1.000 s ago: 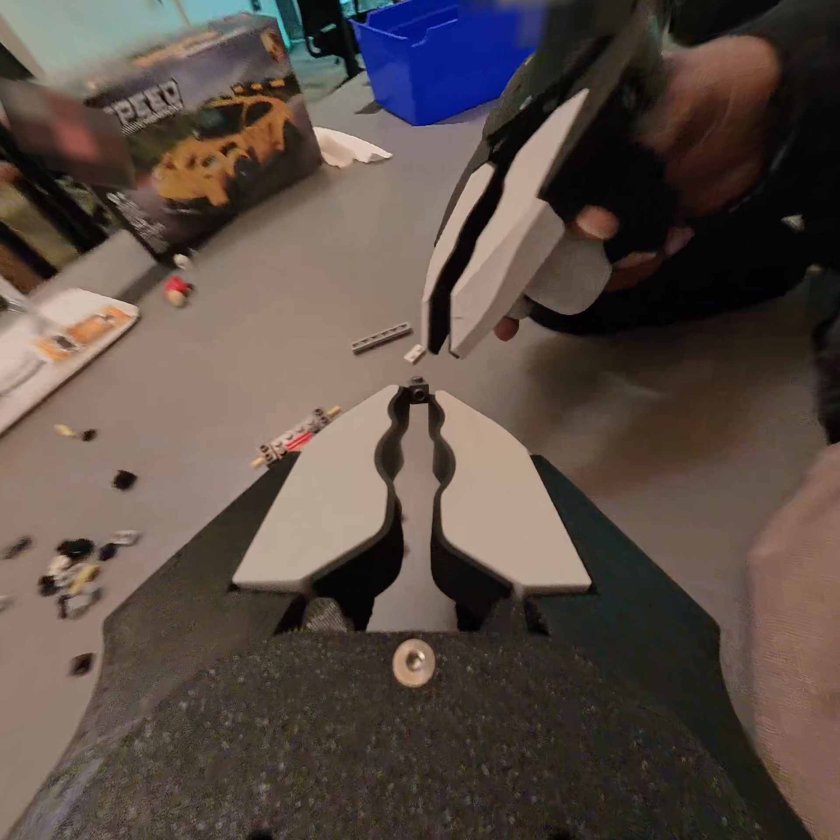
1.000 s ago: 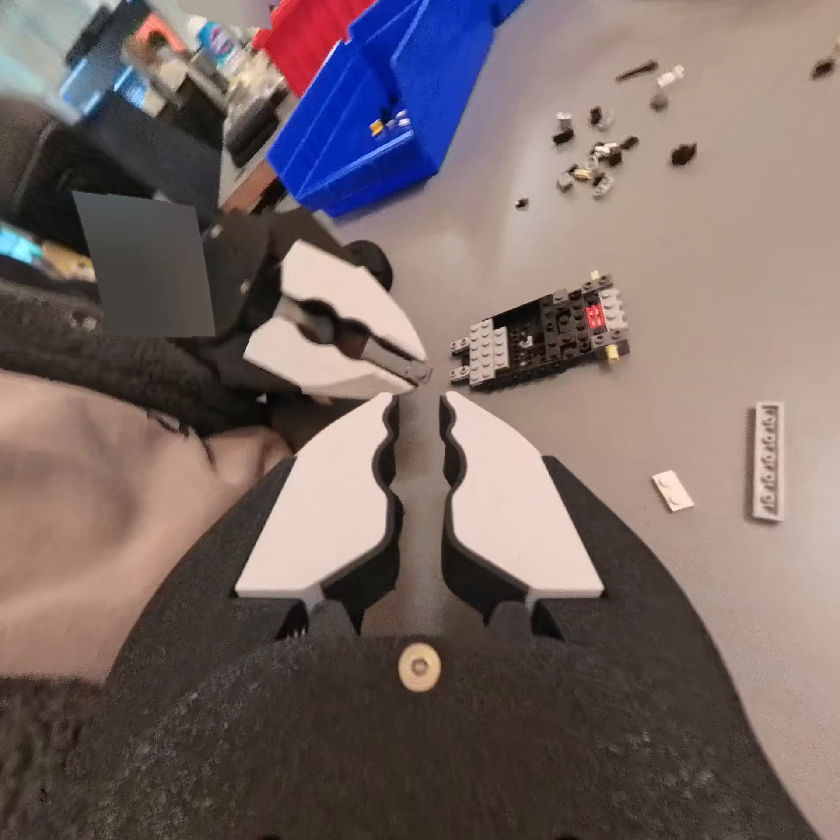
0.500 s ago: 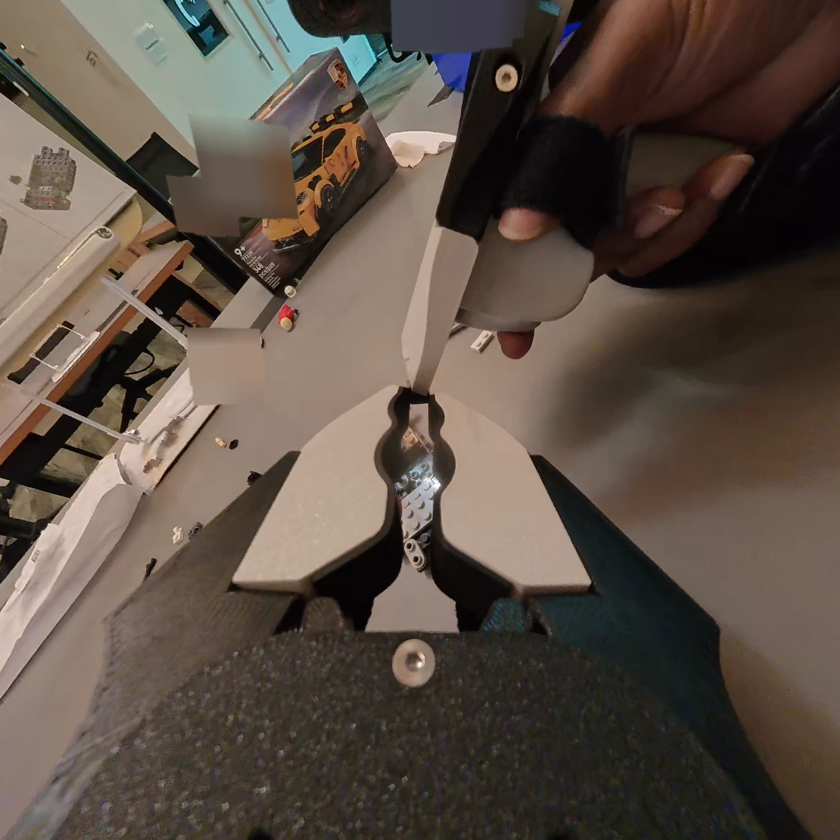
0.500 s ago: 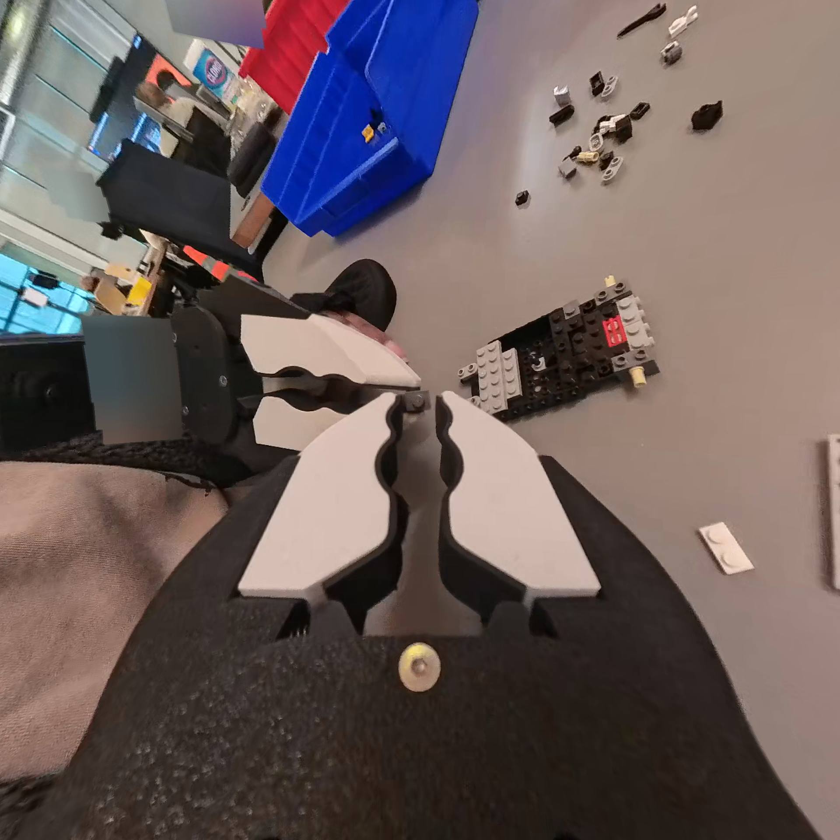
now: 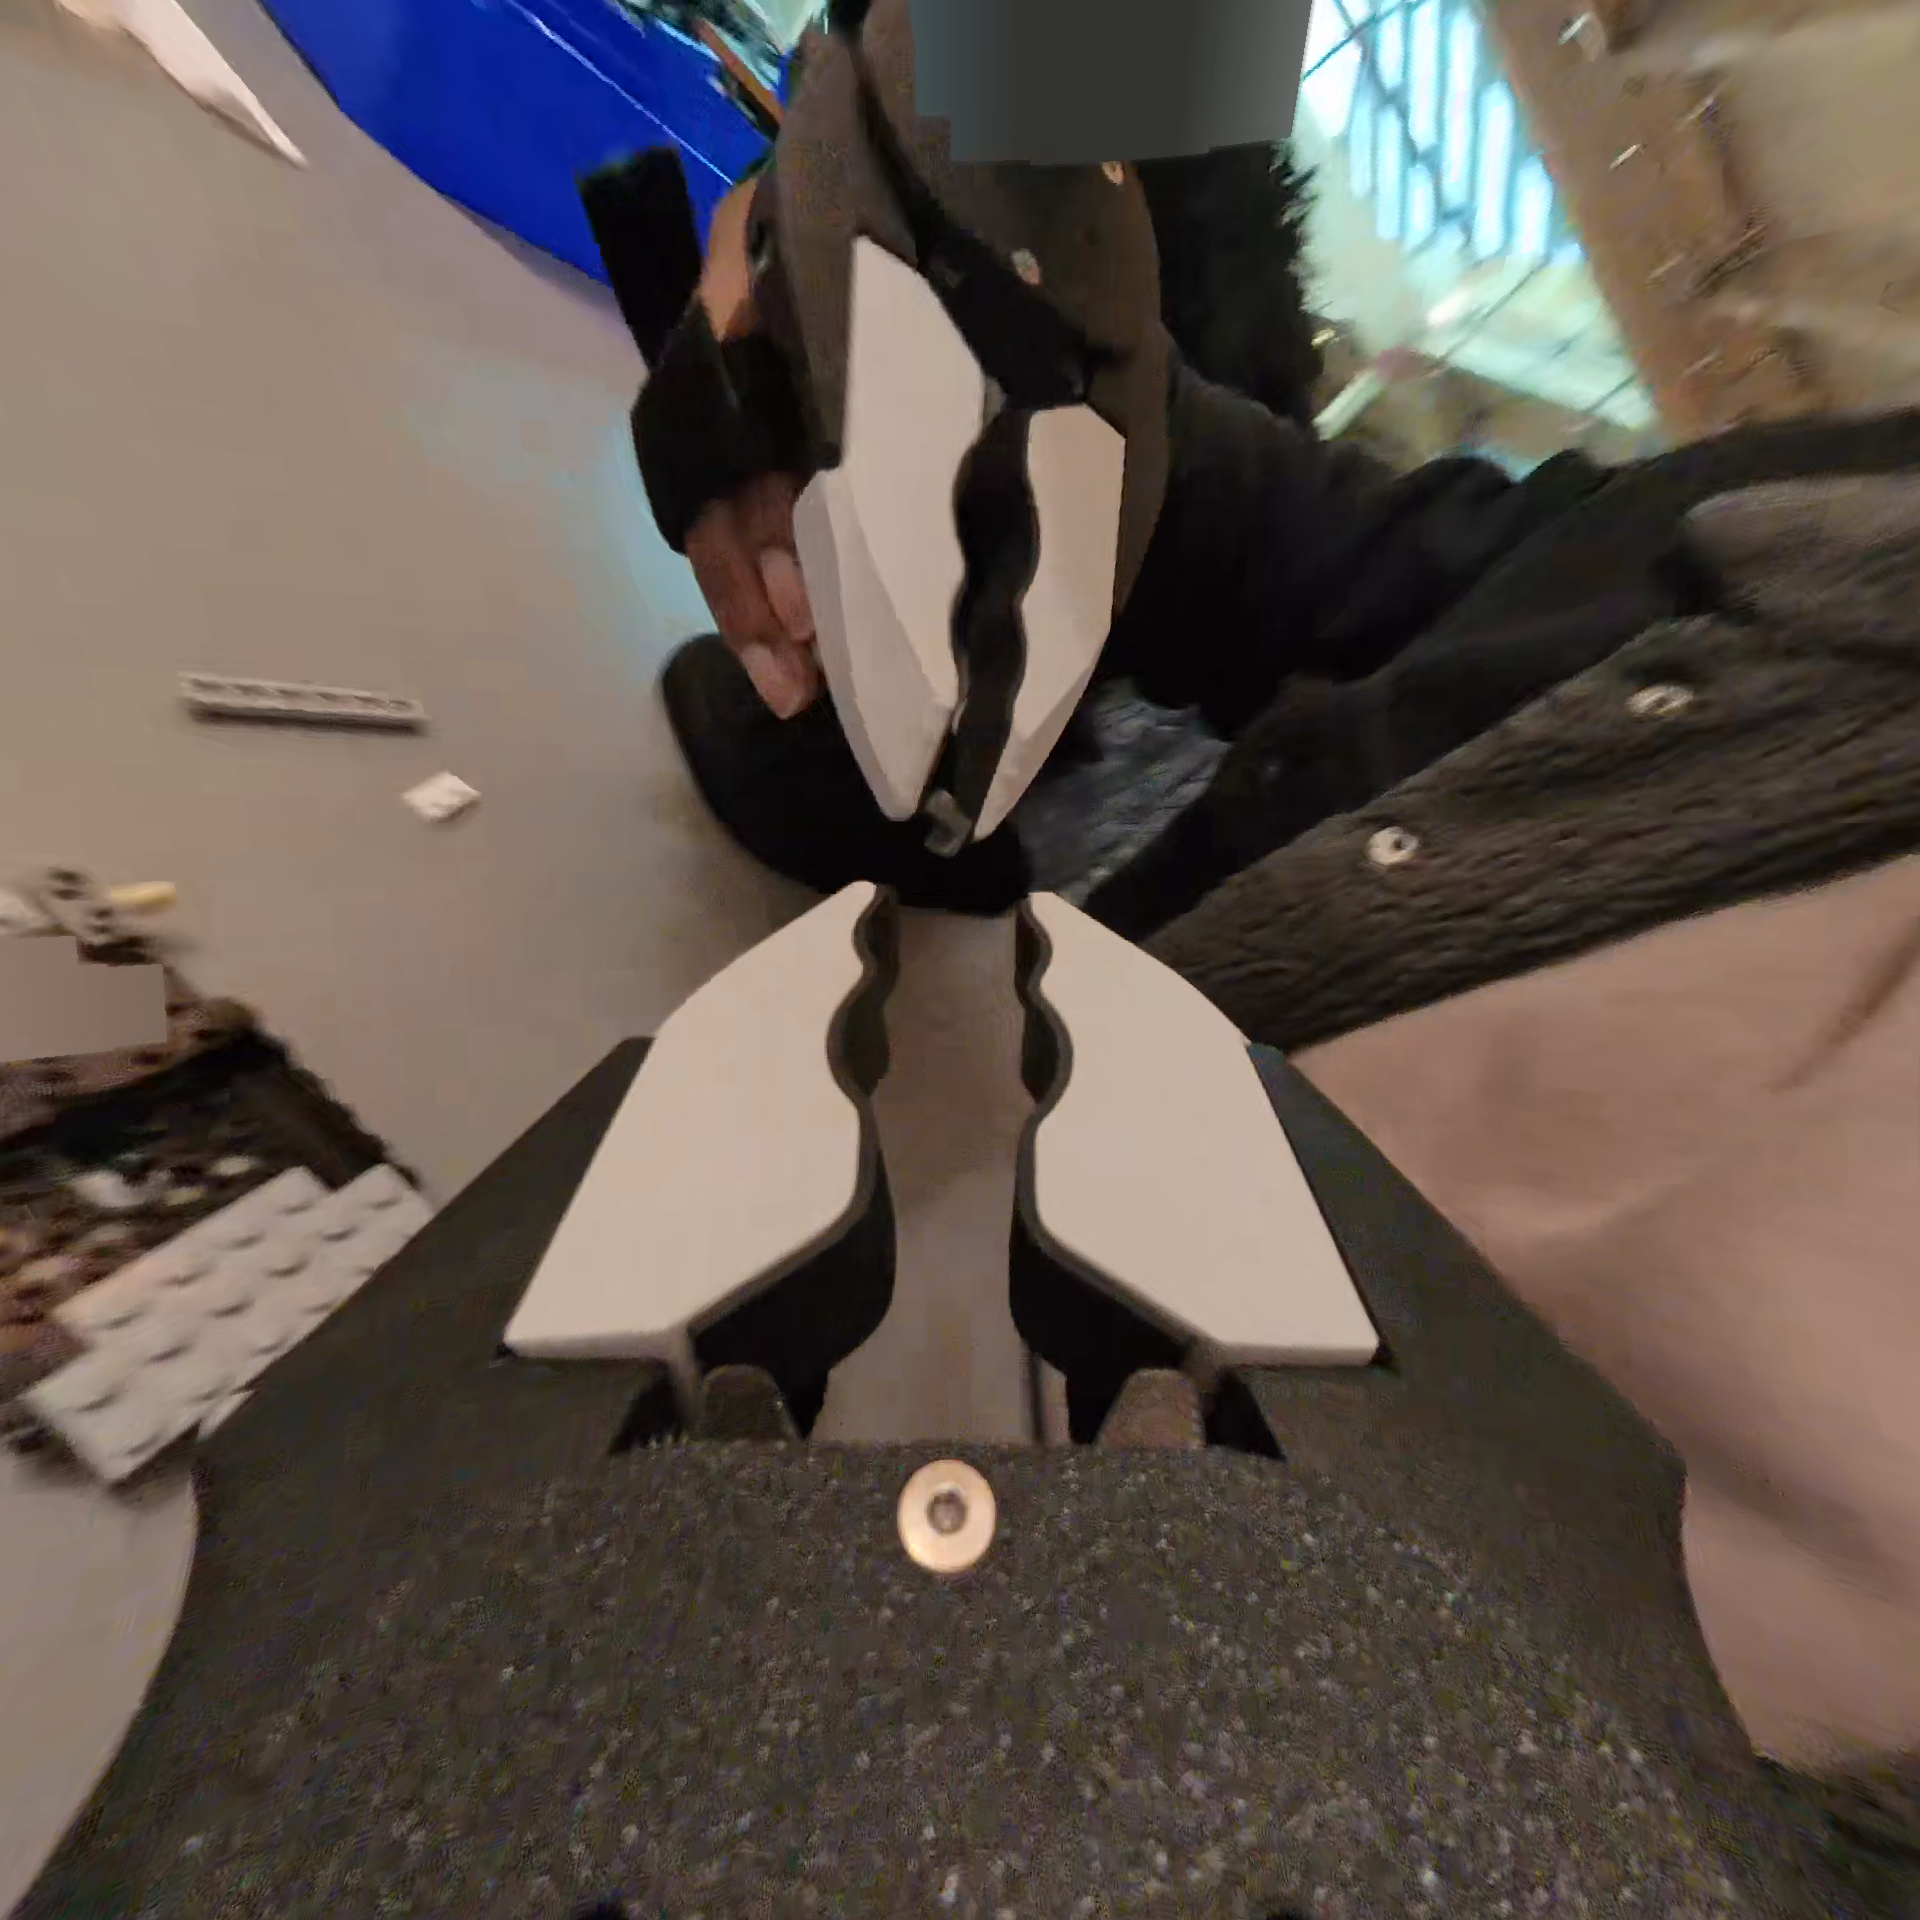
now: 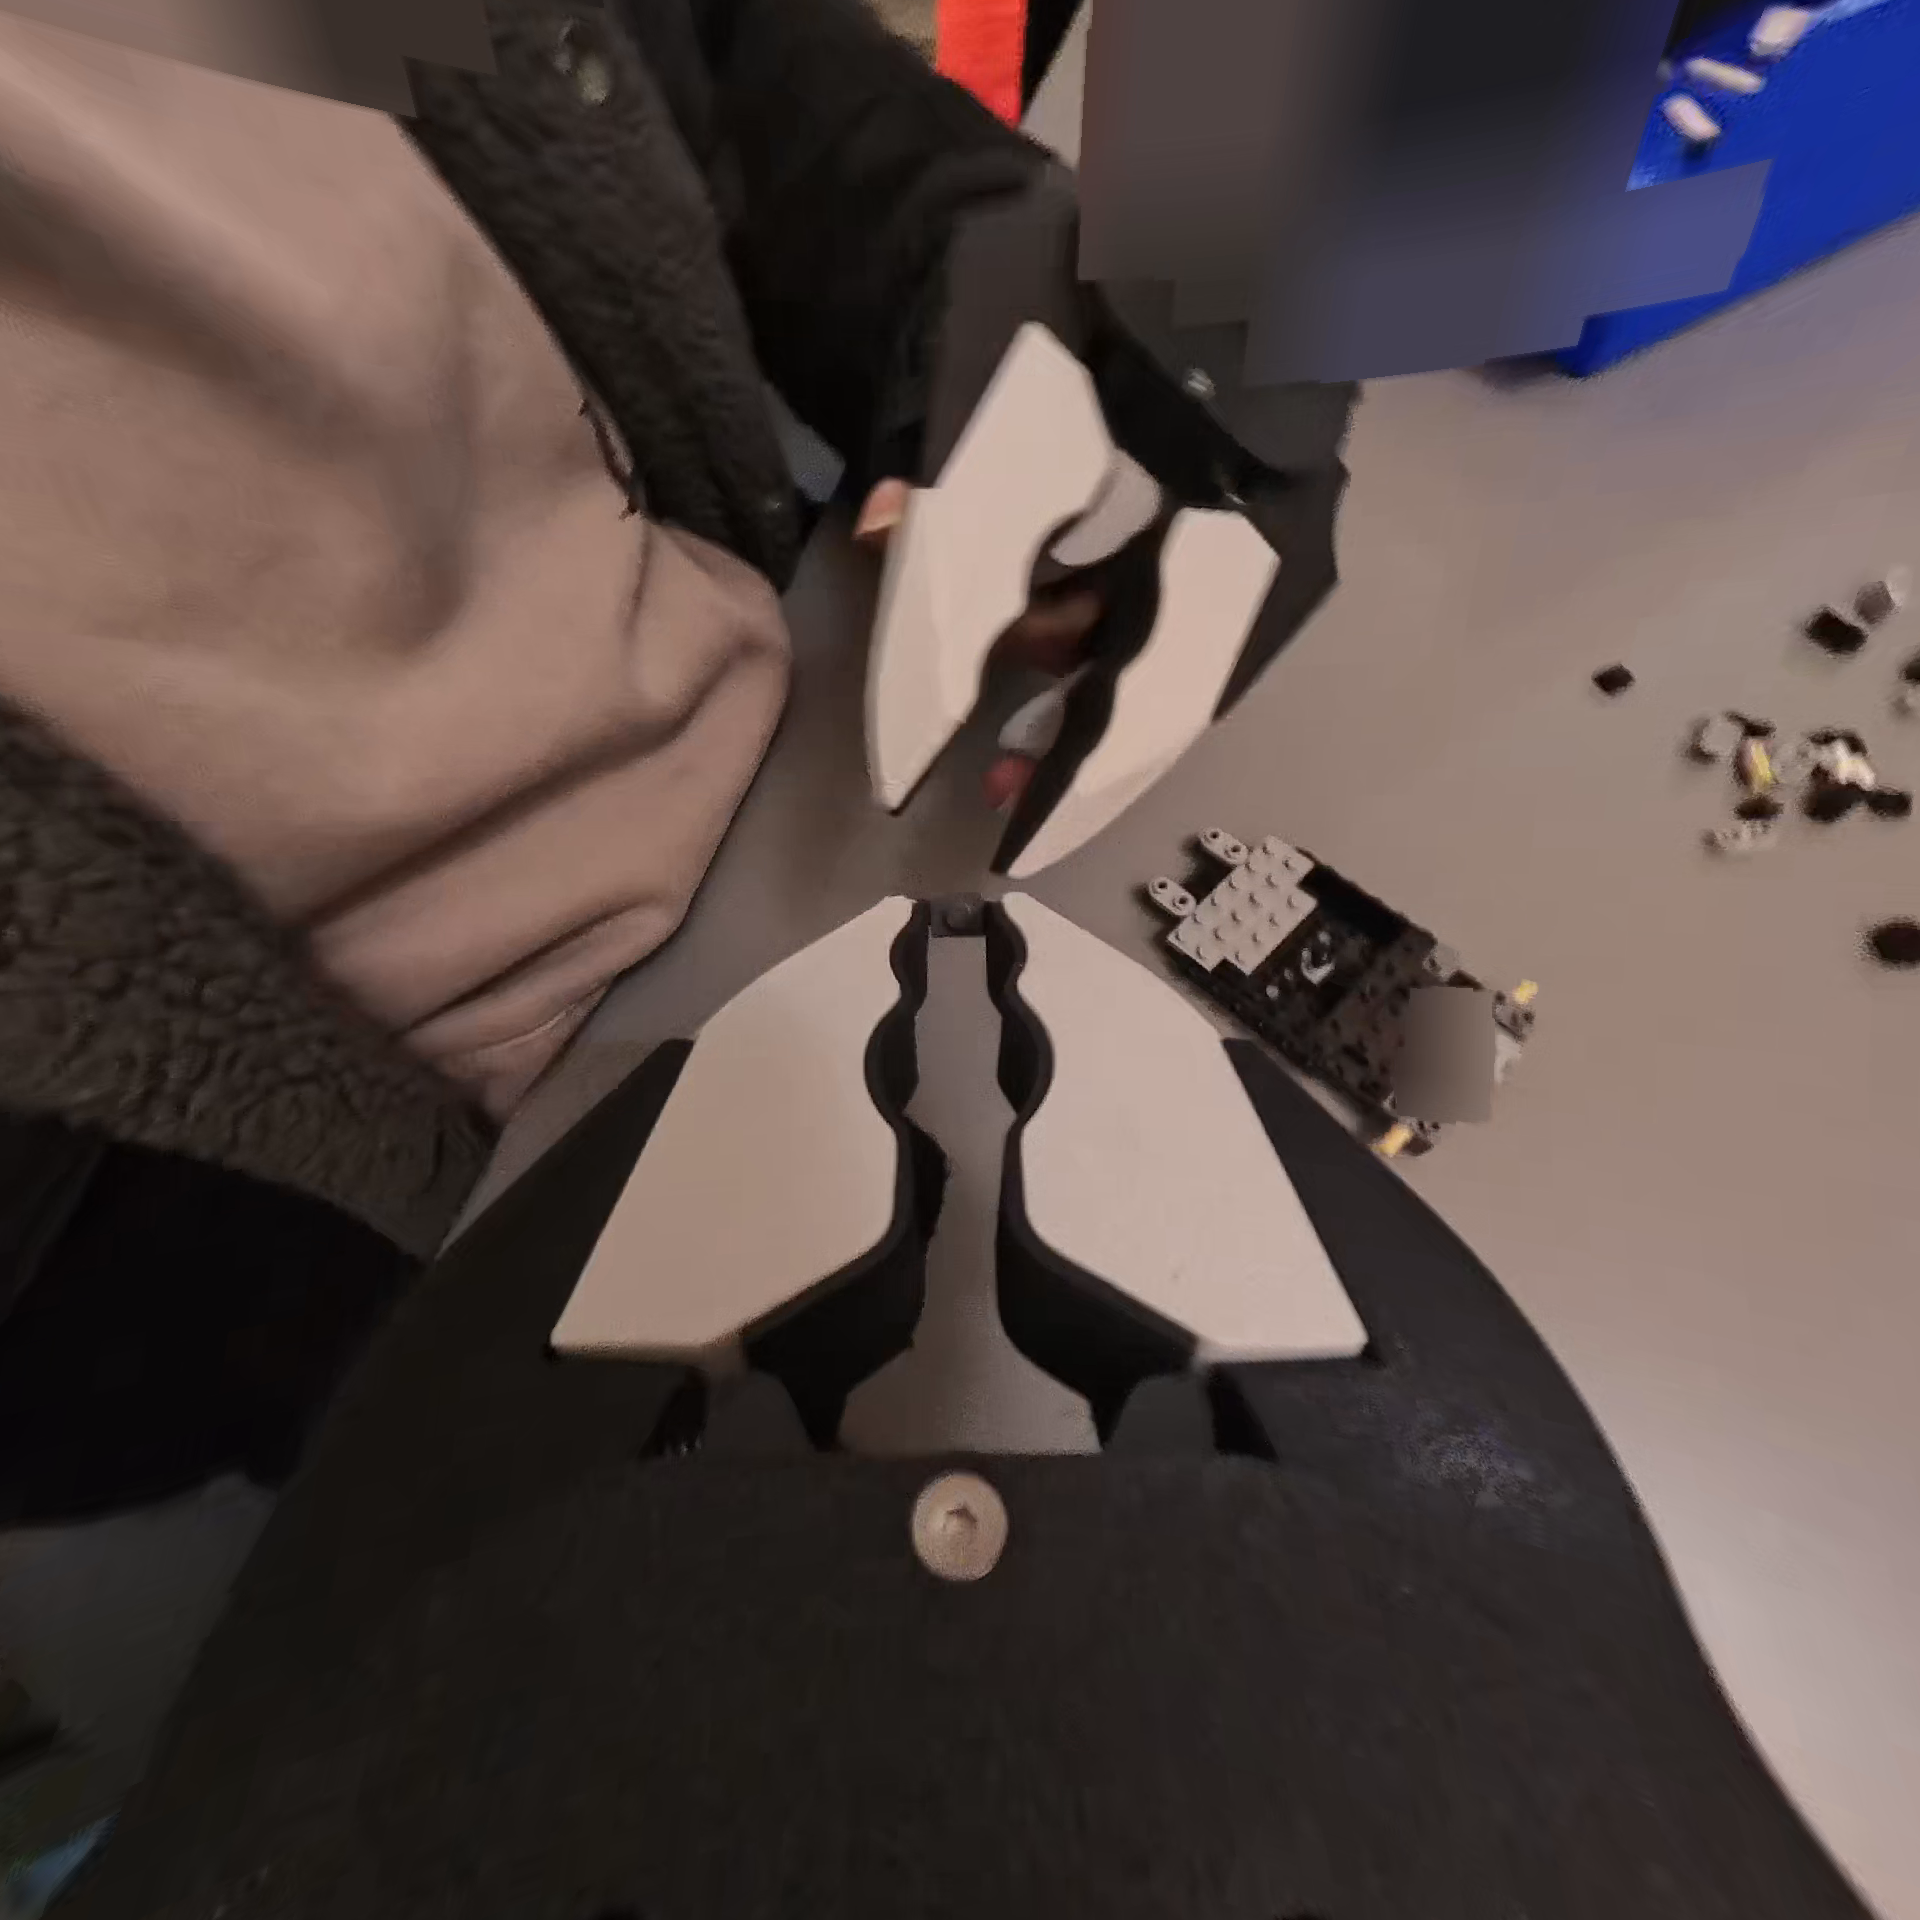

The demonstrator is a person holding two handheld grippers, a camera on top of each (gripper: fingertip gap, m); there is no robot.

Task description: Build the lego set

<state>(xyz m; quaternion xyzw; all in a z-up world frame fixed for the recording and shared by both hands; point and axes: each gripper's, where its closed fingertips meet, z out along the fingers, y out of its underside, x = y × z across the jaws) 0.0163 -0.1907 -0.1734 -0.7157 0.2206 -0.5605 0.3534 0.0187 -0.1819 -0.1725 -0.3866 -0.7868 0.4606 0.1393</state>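
Claws face each other tip to tip above the grey surface [image 6: 1662,520]: the right claw [image 6: 958,916] is clenched on a small dark grey piece [image 6: 956,918] at its fingertips, while the left claw [image 5: 948,909] stands released and holds nothing. Partly built black and grey lego chassis [image 6: 1320,977] lies on the surface just beside the right claw, with loose small pieces [image 6: 1787,769] scattered farther off and a blue bin [image 6: 1787,187] beyond.
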